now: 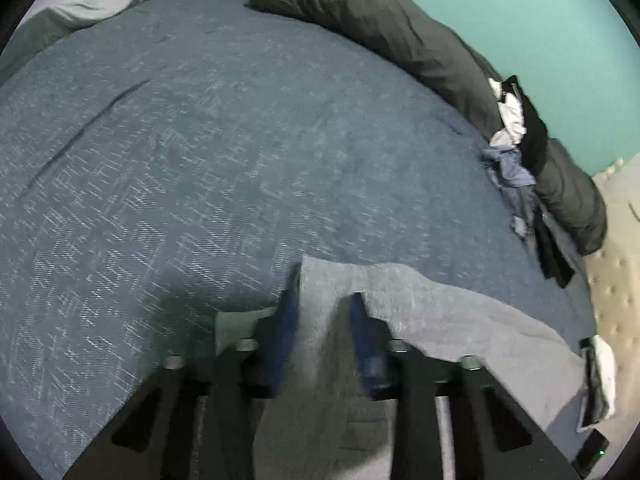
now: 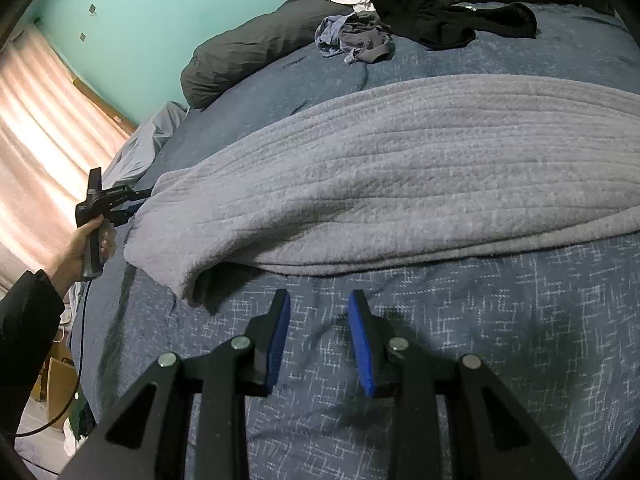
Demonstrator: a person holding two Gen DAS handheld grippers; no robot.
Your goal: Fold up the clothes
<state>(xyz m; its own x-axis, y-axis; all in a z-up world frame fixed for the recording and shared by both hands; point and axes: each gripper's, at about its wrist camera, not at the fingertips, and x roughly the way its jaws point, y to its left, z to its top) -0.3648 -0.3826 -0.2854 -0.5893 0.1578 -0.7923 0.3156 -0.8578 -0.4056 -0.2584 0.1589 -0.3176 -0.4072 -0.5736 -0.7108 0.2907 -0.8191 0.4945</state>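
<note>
Gripping, left gripper (image 1: 324, 312): your pads pinch the grey blanket (image 2: 400, 168) corner.
Right gripper (image 2: 319, 312): spread wide over the bedspread (image 2: 480, 340).

Teal wall (image 2: 152, 8); lit curtained window (image 2: 44, 120) at left; bed w/ navy patterned cover (image 1: 180, 168).

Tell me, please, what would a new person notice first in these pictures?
First, the big grey blanket spread across the blue bed, its far corner pinched by the left hand-held gripper. Next, the right hand-held gripper, open and empty above the bed. Behind lies a heap of unfolded clothes beside a dark rolled duvet.
</note>
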